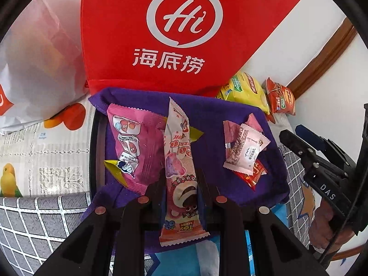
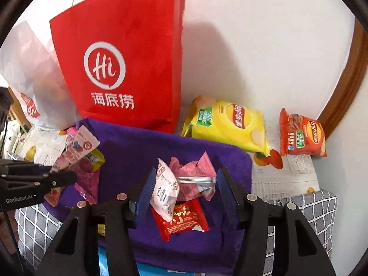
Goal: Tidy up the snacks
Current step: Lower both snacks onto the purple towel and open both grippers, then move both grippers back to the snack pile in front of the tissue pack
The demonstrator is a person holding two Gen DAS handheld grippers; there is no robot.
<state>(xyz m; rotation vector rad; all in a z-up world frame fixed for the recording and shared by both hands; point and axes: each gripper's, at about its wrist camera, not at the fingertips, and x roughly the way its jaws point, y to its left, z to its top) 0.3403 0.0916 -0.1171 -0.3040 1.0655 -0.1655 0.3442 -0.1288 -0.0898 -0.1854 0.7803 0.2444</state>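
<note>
Right now the left gripper (image 1: pixel 181 197) is clamped on the long pink strawberry snack stick (image 1: pixel 178 161), and that grip is the thing to watch. In the left wrist view the stick runs bottom to top through the centre of the frame, its long axis in line with the fingers, its far end reaching up over the purple cloth (image 1: pixel 214 115) toward the red bag (image 1: pixel 161 23). Just to its left lies the magenta packet (image 1: pixel 133 142), so the pink group sits on the left of the picture; I judge the stick belongs beside it, a short lay-down up and to the left.

Over on the right wrist view, the right gripper (image 2: pixel 184 191) stands with its jaws apart, blue pads clear on both sides. Between them, lower centre of the frame, lies a small pile: a white-and-pink sachet (image 2: pixel 164 191) leaning close to the left pad, a crumpled pink wrapper (image 2: pixel 195 170) behind it, a red packet (image 2: pixel 184 218) beneath. Nothing there looks pinched.

Upper right of that frame, the yellow crisp bag (image 2: pixel 225 124) and the orange crisp bag (image 2: pixel 301 133) sit off the cloth by the wall, clearly nearer the right claw than the left.
</note>
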